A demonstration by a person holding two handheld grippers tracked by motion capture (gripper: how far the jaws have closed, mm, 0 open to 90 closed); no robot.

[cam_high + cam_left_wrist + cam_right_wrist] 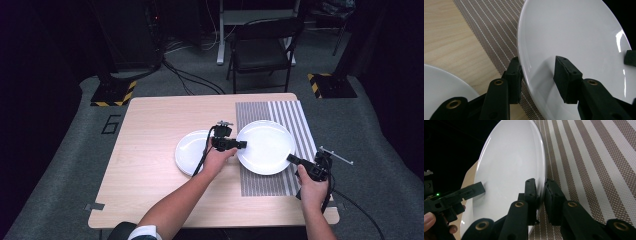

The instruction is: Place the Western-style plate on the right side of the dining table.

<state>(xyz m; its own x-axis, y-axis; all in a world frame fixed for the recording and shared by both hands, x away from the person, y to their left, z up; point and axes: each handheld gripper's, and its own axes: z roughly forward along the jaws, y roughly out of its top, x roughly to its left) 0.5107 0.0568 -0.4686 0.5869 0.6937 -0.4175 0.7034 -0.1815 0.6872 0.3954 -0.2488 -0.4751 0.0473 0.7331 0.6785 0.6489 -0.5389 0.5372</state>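
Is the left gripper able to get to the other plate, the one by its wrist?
Probably not right now: the left gripper straddles the big plate's rim. The small plate lies uncovered beside it, so letting go would free the way.

The large plate [265,146] hides part of the striped mat [300,125] beneath it; the small plate [441,82] beside it is cut off by the picture's edge.

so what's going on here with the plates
A person is working a large white plate with a gripper in each hand. The right gripper is pinched on the plate's near right rim, and the left gripper straddles its opposite edge, one jaw under and one over, not yet closed. The plate sits over a striped placemat on the wooden table. A second white plate lies just to its left.
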